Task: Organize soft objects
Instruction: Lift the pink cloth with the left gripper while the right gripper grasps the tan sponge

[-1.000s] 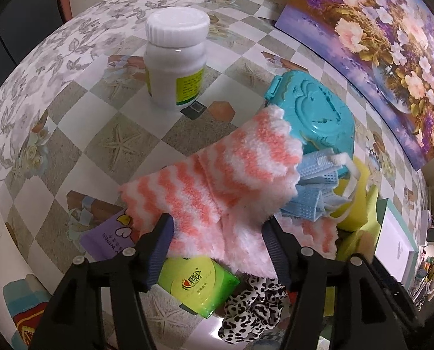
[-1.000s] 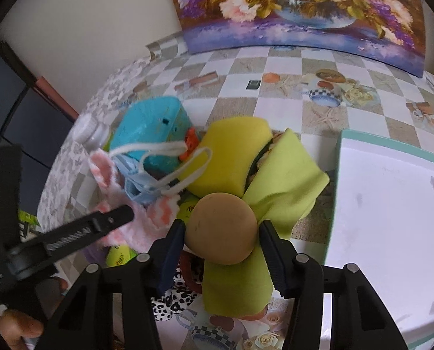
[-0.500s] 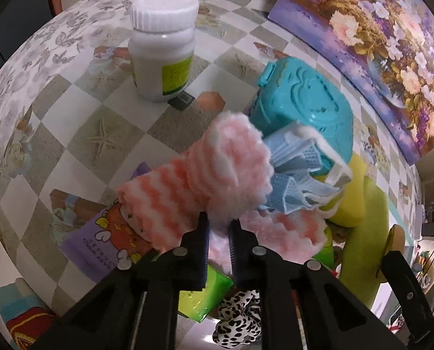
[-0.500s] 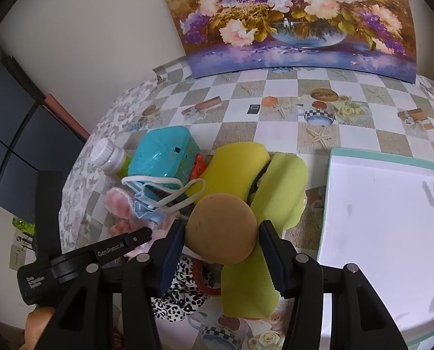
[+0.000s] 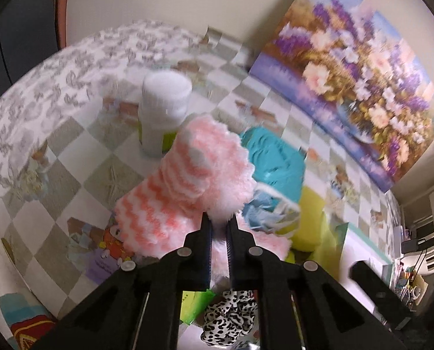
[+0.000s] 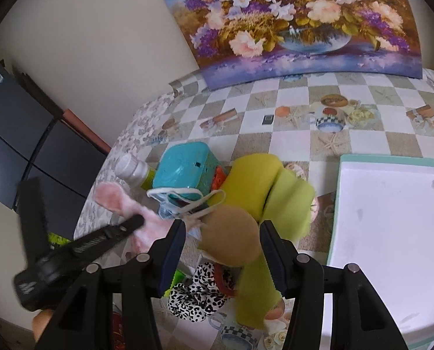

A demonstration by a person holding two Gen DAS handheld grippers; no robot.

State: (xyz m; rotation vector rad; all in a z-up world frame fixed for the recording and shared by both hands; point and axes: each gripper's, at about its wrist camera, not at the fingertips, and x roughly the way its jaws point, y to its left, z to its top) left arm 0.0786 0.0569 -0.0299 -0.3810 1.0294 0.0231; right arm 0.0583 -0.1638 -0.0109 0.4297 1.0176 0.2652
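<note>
Pink-and-white fuzzy sock (image 5: 187, 180) is pinched by its fluffy edge between the closed jaws of the left gripper (image 5: 218, 224), the rest bunching up and away from the tips, toward the white bottle (image 5: 163, 113). Seen from the right wrist, the same sock (image 6: 120, 204) hangs off that gripper (image 6: 135, 221) over the table's left side. Just right of the sock in the left view lie a blue face mask (image 5: 260, 213) and a teal plastic case (image 5: 275, 157); a leopard-print scrunchie (image 5: 231, 318) sits below the jaws.

The right gripper (image 6: 221, 230) has its jaws set partly apart on either side of a tan round foam piece (image 6: 231, 236); whether the pads press on it cannot be told. A yellow-green cloth (image 6: 275, 192) spreads beyond it and drapes down under it. The mask's white straps (image 6: 187, 201) lie just left of the tan piece, the teal case (image 6: 185, 169) behind them. A white tray (image 6: 392, 227) with a teal rim sits to the right on the checkered tablecloth (image 6: 290, 110), and a flower painting (image 6: 298, 23) leans against the wall at the back.
</note>
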